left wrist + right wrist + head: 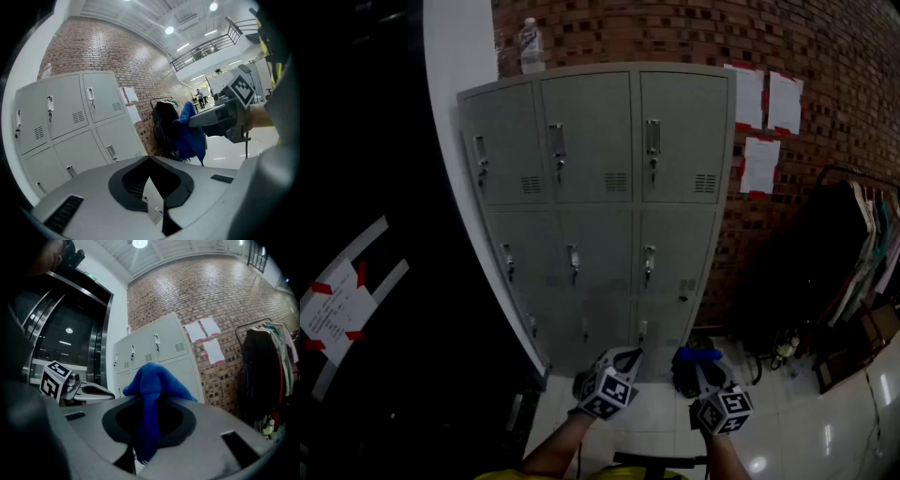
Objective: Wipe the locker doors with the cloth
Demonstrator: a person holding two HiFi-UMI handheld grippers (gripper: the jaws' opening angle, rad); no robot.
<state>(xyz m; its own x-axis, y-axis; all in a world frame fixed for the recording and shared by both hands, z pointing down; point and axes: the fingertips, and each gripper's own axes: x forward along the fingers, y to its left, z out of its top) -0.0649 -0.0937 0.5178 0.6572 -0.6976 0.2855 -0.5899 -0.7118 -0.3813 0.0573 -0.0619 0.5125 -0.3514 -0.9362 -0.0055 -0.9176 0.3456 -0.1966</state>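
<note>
One blue cloth (151, 390) pinched in the right claw (149, 425); left claw (151, 187) closed, empty, short of the lockers (591, 187).

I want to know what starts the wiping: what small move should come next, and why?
Probably raise the right gripper toward the locker doors. It is shut on the blue cloth, but hangs low and apart from the doors, with no contact yet.

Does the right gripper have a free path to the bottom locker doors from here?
Probably yes: the right gripper, shut on the blue cloth, is held low in front of the bottom locker doors, and nothing stands between them.
</note>
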